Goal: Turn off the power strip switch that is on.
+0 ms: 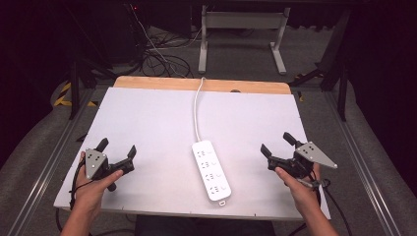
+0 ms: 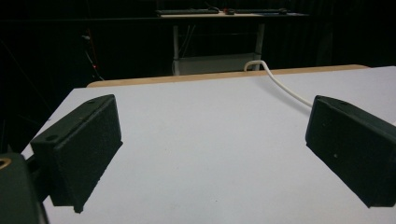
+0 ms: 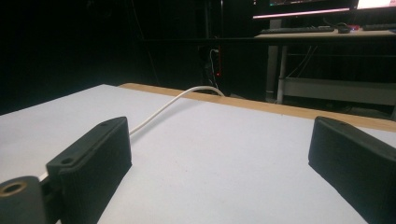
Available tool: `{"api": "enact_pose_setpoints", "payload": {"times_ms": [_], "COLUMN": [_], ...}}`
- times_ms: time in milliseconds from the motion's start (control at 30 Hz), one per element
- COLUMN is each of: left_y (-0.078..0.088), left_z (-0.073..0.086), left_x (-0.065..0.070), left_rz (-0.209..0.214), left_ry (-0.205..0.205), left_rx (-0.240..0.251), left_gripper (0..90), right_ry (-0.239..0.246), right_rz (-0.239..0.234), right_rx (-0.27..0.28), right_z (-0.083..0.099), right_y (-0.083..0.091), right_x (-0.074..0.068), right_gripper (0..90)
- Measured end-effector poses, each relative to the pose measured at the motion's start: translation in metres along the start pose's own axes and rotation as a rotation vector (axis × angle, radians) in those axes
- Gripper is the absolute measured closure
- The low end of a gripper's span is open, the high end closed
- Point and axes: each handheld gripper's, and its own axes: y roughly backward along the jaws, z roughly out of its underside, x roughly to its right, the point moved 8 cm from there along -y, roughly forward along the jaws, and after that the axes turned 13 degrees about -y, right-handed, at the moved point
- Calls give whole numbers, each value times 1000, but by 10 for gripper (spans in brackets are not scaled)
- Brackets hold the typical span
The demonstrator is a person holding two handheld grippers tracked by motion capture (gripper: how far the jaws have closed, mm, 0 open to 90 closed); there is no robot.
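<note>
- Left gripper (image 1: 117,150): a hand (image 1: 93,189) is holding it over the near left part of the table, jaws spread wide and gripping nothing; in the left gripper view (image 2: 212,154) bare white surface is lying between the two black pads.
- Right gripper (image 1: 277,145): the other hand (image 1: 300,187) is holding it over the near right part of the table, jaws likewise standing wide apart and empty (image 3: 219,161).
- Power strip (image 1: 212,169): this white strip is lying flat on the table between the two grippers, well apart from each, its long side running toward the far edge.
- Cord (image 1: 196,105): it is running from the strip's far end across the table and over the wooden back edge.
- Table (image 1: 147,118): its white top is showing a wooden strip along the far side.
- Background: a desk frame (image 1: 241,29) and loose cables (image 1: 162,59) are sitting on the floor beyond.
</note>
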Motion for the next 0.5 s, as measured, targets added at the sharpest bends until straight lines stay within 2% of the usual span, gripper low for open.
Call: {"api": "enact_pose_setpoints", "payload": {"times_ms": [500], "left_y": [1], "left_z": [0], "left_x": [-2], "left_rz": [-10], "left_ry": [0], "left_rx": [0], "left_gripper": [40], "right_ry": [10], "right_rz": [-13], "right_rx": [-5], "right_z": [1], "right_y": [-1], "right_x": [-1], "right_gripper": [69]}}
